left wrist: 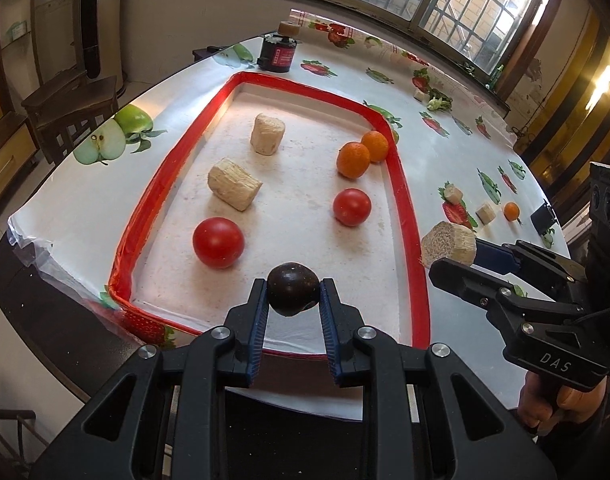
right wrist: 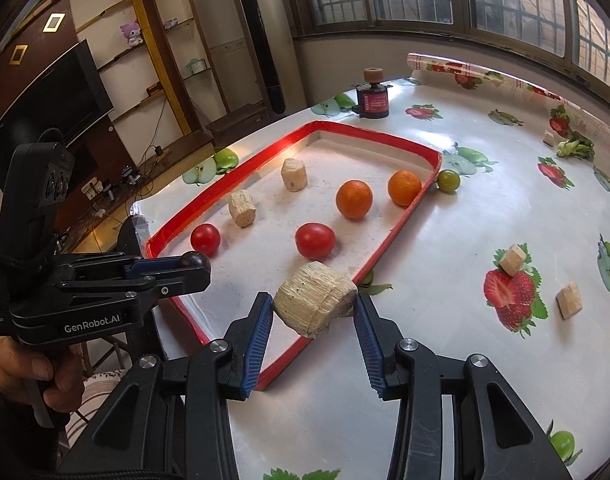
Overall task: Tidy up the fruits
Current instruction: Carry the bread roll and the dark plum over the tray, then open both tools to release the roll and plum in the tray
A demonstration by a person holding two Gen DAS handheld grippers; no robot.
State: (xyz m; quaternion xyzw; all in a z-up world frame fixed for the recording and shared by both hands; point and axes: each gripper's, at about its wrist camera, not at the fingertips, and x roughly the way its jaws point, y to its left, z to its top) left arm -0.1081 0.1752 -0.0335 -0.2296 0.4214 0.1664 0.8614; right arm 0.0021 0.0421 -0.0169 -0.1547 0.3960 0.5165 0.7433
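My left gripper (left wrist: 293, 290) is shut on a dark plum (left wrist: 292, 288), held over the near end of the red-rimmed white tray (left wrist: 405, 208). My right gripper (right wrist: 315, 308) is shut on a pale sugarcane chunk (right wrist: 315, 304), above the tray's near right rim. Each gripper shows in the other view: the right one (left wrist: 449, 254) beside the tray, the left one (right wrist: 193, 264) with the plum (right wrist: 193, 261). Inside the tray lie two tomatoes (left wrist: 218, 242), two oranges (left wrist: 353, 160) and two cane pieces (left wrist: 233, 184).
On the fruit-print tablecloth outside the tray lie small cane pieces (right wrist: 512, 260), a green fruit (right wrist: 448, 181) by the tray's far corner, a small orange (left wrist: 511, 211) and greens (right wrist: 576, 148). A black-and-red device (right wrist: 372, 100) stands at the far edge. A hand (right wrist: 21, 364) holds the left gripper.
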